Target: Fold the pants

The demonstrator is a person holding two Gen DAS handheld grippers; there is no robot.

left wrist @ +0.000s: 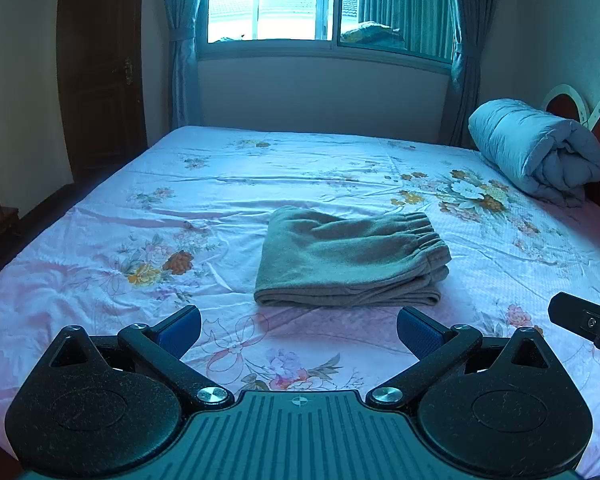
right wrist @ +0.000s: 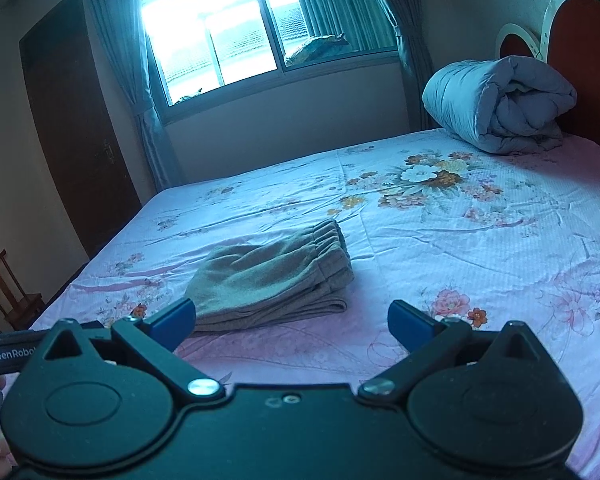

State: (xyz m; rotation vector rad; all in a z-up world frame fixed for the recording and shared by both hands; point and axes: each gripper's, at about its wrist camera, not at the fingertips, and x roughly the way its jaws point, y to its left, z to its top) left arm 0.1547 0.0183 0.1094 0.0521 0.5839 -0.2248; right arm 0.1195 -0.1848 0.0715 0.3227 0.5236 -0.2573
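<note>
Grey-brown pants (left wrist: 350, 258) lie folded into a compact stack on the floral bed sheet (left wrist: 140, 208), elastic waistband at the right end. My left gripper (left wrist: 298, 330) hovers open just in front of the stack, its blue pads spread wide with nothing between them. In the right wrist view the same pants (right wrist: 274, 276) sit ahead and slightly left. There my right gripper (right wrist: 290, 322) is also open and empty, its left blue pad near the stack's front left corner. Part of the right gripper (left wrist: 584, 322) shows at the right edge of the left wrist view.
A rolled grey-blue duvet (left wrist: 540, 148) rests at the bed's far right by the red headboard (right wrist: 580, 56). A window with teal curtains (left wrist: 324, 4) is behind the bed, a dark door (left wrist: 100, 68) at left, and a wooden chair (right wrist: 8, 292) beside the bed.
</note>
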